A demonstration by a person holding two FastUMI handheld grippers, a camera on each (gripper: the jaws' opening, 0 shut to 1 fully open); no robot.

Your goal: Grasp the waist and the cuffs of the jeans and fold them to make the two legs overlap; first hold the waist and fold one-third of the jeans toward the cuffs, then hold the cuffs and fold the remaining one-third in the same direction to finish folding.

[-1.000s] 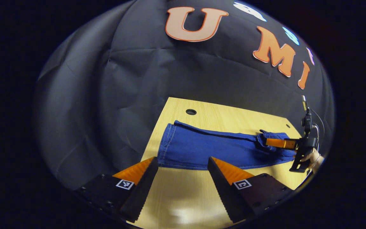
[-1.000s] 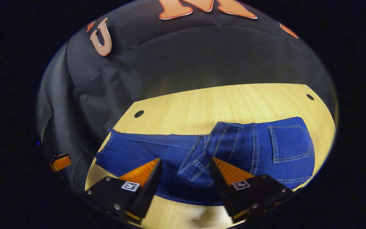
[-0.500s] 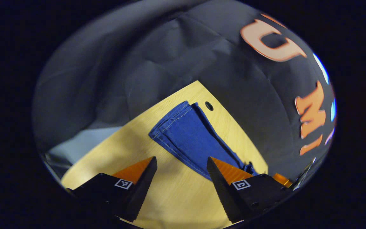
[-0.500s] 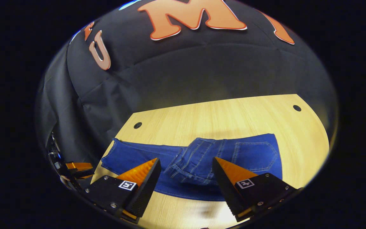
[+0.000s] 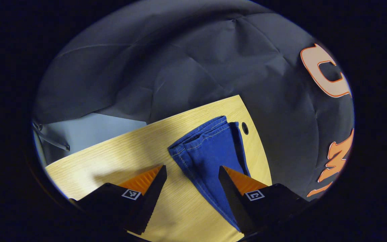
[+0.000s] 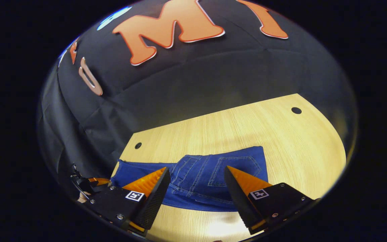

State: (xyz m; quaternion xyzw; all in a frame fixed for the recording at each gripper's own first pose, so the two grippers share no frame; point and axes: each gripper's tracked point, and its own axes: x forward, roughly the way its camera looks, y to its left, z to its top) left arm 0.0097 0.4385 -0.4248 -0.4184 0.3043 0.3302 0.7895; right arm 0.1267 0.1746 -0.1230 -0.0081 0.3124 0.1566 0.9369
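Blue jeans [image 6: 193,181] are laid lengthwise along the table [image 6: 247,134], cuffs [image 5: 198,141] leftward; left tongs [image 5: 192,188] and right tongs [image 6: 197,188] are held open, empty.

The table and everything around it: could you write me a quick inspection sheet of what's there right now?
Surface: light wooden table with small round holes near its corners.
Job's things: blue jeans lying flat, waist part already folded over the legs with a back pocket facing up; cuffs stacked near a table corner, not yet folded.
Clutter: nothing seen.
Grippers: left gripper open, above the leg near the cuffs; right gripper open, above the folded waist part; neither holds cloth.
Cables: nothing seen for certain.
Surroundings: black cloth wall behind the table; a pale surface past the table's edge in the left gripper view.
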